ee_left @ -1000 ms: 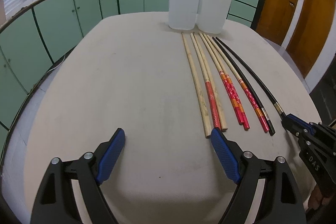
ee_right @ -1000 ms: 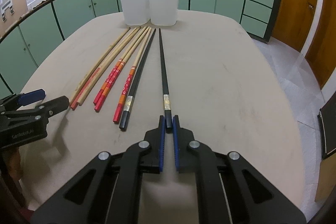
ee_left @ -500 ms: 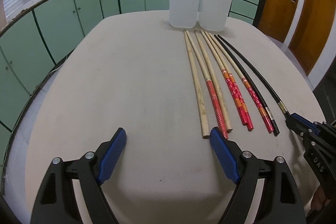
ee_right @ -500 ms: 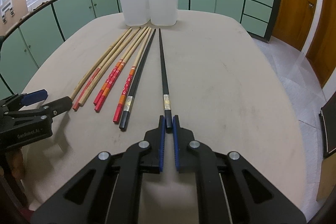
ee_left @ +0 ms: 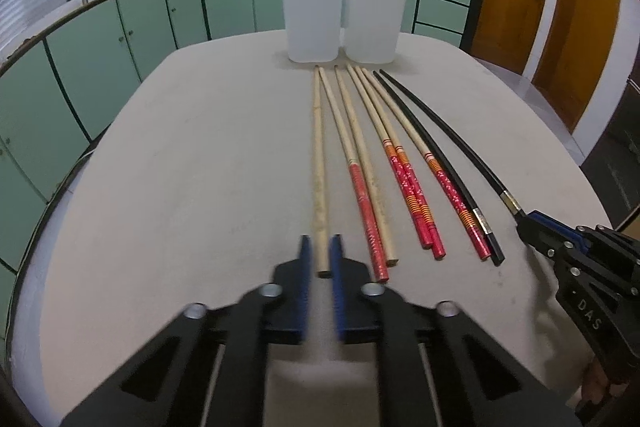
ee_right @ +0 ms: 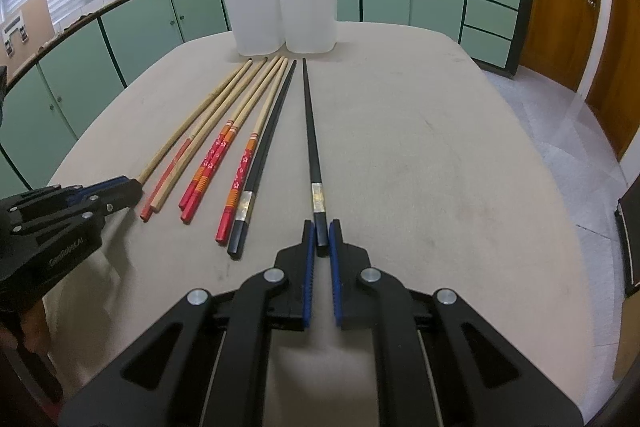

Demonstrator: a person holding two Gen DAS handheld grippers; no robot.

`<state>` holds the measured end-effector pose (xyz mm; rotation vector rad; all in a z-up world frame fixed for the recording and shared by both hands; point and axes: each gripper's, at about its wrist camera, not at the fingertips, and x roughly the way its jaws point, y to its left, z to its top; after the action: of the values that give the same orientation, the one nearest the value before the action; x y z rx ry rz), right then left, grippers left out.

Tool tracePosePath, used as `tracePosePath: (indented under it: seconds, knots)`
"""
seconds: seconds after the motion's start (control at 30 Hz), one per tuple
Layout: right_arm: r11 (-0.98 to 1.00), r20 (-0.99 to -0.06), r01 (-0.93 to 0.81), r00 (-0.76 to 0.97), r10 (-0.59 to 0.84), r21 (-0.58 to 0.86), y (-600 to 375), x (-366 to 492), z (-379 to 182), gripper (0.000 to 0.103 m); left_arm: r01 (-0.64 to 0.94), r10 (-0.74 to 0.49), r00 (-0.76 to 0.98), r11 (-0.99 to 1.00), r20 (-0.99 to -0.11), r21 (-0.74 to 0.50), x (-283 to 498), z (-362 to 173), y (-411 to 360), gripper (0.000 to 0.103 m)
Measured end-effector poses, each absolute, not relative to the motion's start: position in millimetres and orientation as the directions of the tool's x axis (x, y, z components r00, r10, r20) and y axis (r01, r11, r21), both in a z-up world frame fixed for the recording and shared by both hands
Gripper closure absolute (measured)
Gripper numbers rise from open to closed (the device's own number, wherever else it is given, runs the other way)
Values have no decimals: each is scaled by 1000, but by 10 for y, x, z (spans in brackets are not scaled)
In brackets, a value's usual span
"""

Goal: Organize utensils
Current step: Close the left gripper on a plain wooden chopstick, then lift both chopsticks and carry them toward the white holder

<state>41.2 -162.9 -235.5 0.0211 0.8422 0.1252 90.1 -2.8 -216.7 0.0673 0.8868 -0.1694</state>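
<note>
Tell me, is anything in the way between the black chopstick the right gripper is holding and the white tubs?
Nothing visible is. The right gripper is shut on the black chopstick, and only bare table lies from its tip to the white tubs. The other chopsticks lie off to its left.

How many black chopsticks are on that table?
2. One black chopstick lies at the right edge of the row of chopsticks; the other black chopstick lies apart to the right, its near end between the right gripper's fingers.

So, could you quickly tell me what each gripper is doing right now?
Left gripper: just closed on the plain wooden chopstick.
Right gripper: closed on the black chopstick.
</note>
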Motion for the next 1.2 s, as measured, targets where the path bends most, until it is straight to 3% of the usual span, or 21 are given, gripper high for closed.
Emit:
tracePosePath:
  seconds: [0.37, 0.6, 1.2]
  knots:
    - [989, -725, -89, 673, 147, 119, -1702, 397, -2257, 96, 165, -126, 641, 986, -757, -24, 858, -2090, -3, 96]
    - [991, -688, -104, 714, 130, 80, -1671, 337, -2076, 97, 160, -116, 678, 987, -726, -8, 819, -1935, 13, 96]
    - [994, -511, -107, 853, 107, 30, -1822, 371, -1180, 97, 139, -124, 852, 990, -509, -10, 784, -894, 121, 96]
